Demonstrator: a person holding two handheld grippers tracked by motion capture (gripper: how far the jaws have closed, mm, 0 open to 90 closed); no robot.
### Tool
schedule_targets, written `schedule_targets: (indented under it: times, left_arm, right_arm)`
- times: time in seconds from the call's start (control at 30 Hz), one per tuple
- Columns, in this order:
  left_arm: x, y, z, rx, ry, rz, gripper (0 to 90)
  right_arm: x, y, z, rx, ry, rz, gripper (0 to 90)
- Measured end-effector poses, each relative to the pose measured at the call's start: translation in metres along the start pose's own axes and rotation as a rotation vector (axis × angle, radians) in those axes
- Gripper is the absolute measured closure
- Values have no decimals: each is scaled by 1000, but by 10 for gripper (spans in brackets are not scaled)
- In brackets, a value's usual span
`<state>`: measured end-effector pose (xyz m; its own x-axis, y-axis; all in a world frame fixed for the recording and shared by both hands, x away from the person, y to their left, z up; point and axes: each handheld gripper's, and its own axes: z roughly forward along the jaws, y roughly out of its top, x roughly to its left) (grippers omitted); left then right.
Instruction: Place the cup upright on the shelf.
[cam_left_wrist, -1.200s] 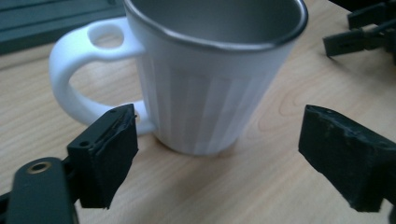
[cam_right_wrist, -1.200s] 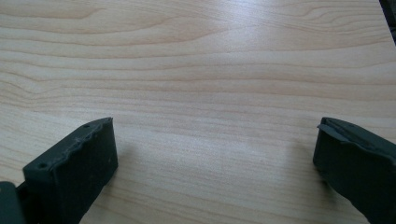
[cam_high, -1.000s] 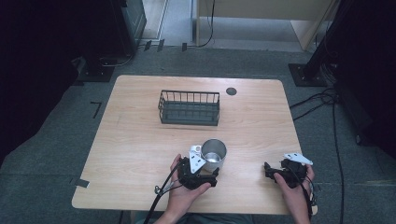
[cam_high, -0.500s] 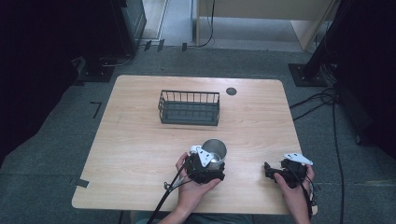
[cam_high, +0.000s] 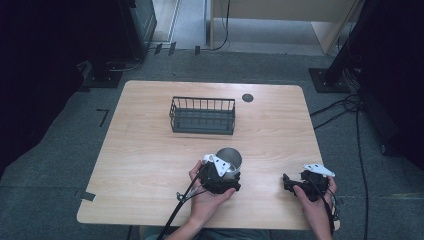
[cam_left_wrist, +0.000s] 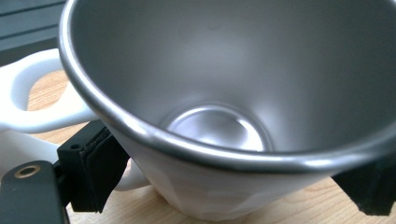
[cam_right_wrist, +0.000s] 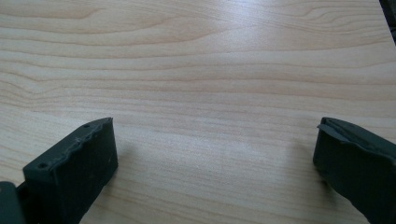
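While I am watching from the high view, the left gripper (cam_high: 223, 172) is sitting against the near side of the cup (cam_high: 229, 158) at the front middle of the table (cam_high: 150, 150), and in the left gripper view its jaws are straddling the cup's (cam_left_wrist: 224, 93) white body, one on each side; whether they are pressing on it I cannot tell. The right gripper (cam_high: 292, 182) is resting at the front right, jaws spread wide over bare wood. The wire basket (cam_high: 202, 115) is standing well apart, farther back.
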<state>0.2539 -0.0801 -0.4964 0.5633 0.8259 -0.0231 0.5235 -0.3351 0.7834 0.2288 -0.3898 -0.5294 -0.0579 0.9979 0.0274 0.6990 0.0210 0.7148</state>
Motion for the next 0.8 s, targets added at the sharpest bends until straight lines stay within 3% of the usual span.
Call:
schedule_targets:
  times: [0.37, 0.47, 0.8]
  left_arm:
    - [20, 5, -7, -22, -7, -30, 91]
    - [26, 5, -10, -25, -2, -15, 93]
    - [38, 3, -14, -32, 5, -25, 92]
  right_arm:
    - [0, 0, 0, 0, 0, 0, 0]
    - [0, 0, 0, 0, 0, 0, 0]
    - [0, 0, 0, 0, 0, 0, 0]
